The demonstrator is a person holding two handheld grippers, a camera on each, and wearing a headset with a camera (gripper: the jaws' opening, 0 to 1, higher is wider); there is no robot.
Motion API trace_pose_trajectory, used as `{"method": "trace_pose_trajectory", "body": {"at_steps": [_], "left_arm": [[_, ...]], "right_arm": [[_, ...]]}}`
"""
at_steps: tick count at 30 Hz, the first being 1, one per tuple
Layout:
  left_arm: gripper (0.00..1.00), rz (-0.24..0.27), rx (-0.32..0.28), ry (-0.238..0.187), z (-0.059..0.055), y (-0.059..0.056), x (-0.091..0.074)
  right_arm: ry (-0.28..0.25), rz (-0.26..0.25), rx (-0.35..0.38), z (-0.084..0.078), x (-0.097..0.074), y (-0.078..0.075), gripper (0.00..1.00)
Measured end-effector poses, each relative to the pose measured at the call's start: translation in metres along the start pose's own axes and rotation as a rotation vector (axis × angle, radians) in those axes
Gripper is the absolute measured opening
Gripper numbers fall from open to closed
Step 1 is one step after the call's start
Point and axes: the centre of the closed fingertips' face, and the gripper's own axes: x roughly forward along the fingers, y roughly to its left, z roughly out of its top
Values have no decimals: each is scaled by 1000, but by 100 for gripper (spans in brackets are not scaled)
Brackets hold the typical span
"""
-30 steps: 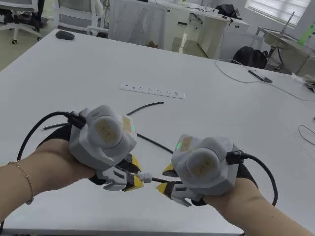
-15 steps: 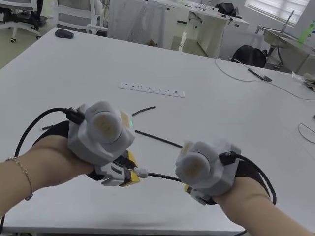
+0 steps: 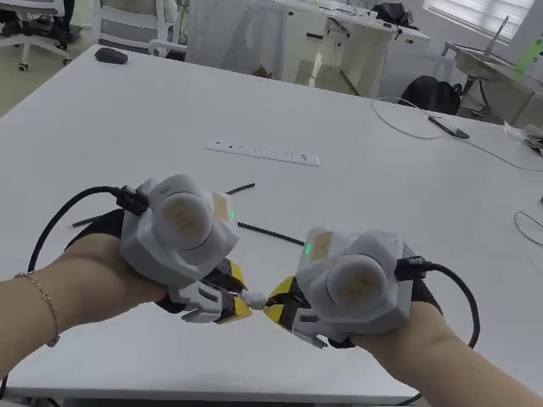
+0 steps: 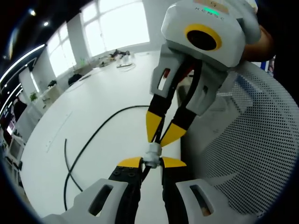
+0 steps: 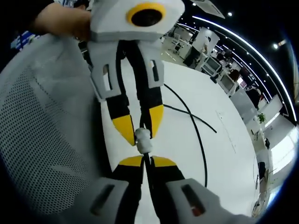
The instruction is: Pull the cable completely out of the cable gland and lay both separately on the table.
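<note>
Over the table's near edge, the left gripper is clamped on the gland; the right gripper pinches the cable just beside it. The person should hold the gland steady and pull straight along the cable. One gland, apparently one cable trailing across the table, two grippers.

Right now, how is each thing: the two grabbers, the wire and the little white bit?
Left gripper: shut on the gland.
Right gripper: shut on the cable.
Gland: clamped, cable not yet out of it.
Cable: one end in the gland, the rest lying on the table.
Power strip: lying flat on the table.
</note>
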Motion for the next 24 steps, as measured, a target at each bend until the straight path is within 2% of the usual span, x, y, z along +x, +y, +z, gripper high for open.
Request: {"method": "trace_pose_trajectory", "body": {"at_steps": [2,5,7,11,13,14,16,17,20,22,23,24], "left_arm": [[16,-1,1,6,0,0,1],[16,21,-7,22,-6,7,-1],[16,28,-17,23,-7,10,-2],[16,30,-17,30,-8,8,-2],[16,29,-17,31,-8,8,-2],[16,31,-20,28,-7,8,-3],[16,29,-24,23,-6,8,-3],[16,34,-22,27,-6,8,-3],[16,34,-16,32,-7,8,-3],[16,32,-11,25,-6,7,-2],[16,28,-7,21,-5,6,-2],[16,22,1,14,-3,5,-2]], "right_arm": [[-3,2,21,0,1,0,5],[73,-34,16,-16,3,-7,5],[149,-66,61,-32,1,-14,5],[329,-125,67,-71,-7,-27,5],[396,-146,92,-86,-12,-30,6],[420,-138,104,-92,-13,-30,6],[400,-108,112,-89,-9,-25,8],[370,-100,106,-83,-6,-23,12],[177,-44,125,-42,4,-12,31],[92,-7,116,-22,5,-5,31],[51,-2,78,-11,5,-4,29],[37,-7,56,-7,4,-5,28]]}}
